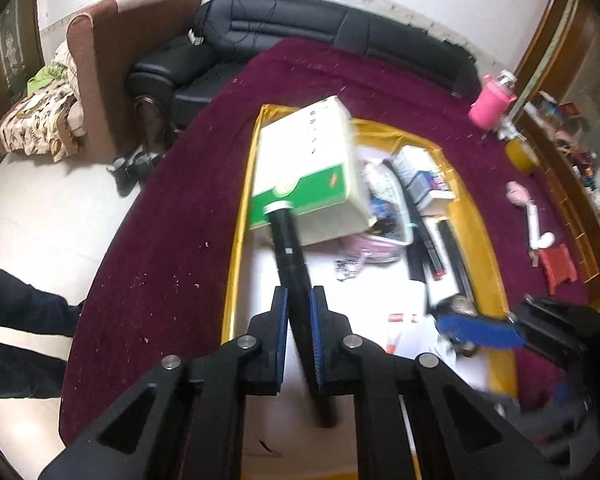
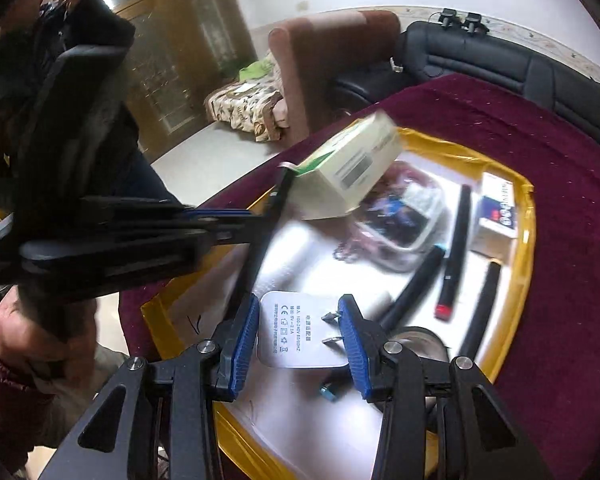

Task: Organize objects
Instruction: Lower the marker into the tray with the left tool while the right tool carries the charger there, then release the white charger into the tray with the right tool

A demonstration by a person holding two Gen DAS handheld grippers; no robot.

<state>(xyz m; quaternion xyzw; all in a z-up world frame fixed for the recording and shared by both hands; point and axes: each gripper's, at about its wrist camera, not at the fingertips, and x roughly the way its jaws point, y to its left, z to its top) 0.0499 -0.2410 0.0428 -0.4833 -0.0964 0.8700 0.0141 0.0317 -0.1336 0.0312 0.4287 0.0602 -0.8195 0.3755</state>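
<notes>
My left gripper (image 1: 300, 300) is shut on a long black pen (image 1: 288, 248) with a white tip that points at a green and white box (image 1: 312, 168). The box sits tilted on a clear container (image 1: 380, 216). My right gripper (image 2: 298, 320) is shut on a white power adapter (image 2: 300, 328) with its prongs toward the right pad, held above the white sheet (image 2: 300, 420). In the right wrist view the left gripper (image 2: 204, 220) shows at the left with the pen (image 2: 256, 248) reaching under the box (image 2: 352, 168). Black pens (image 2: 456, 248) lie on the sheet.
The white sheet has a yellow border (image 1: 236, 240) and lies on a maroon cloth (image 1: 160, 220). A small white and blue box (image 2: 496, 208) sits at the sheet's far right. A pink cup (image 1: 492, 100) stands at the back right. A black sofa (image 1: 300, 28) and a brown armchair (image 1: 112, 52) stand behind.
</notes>
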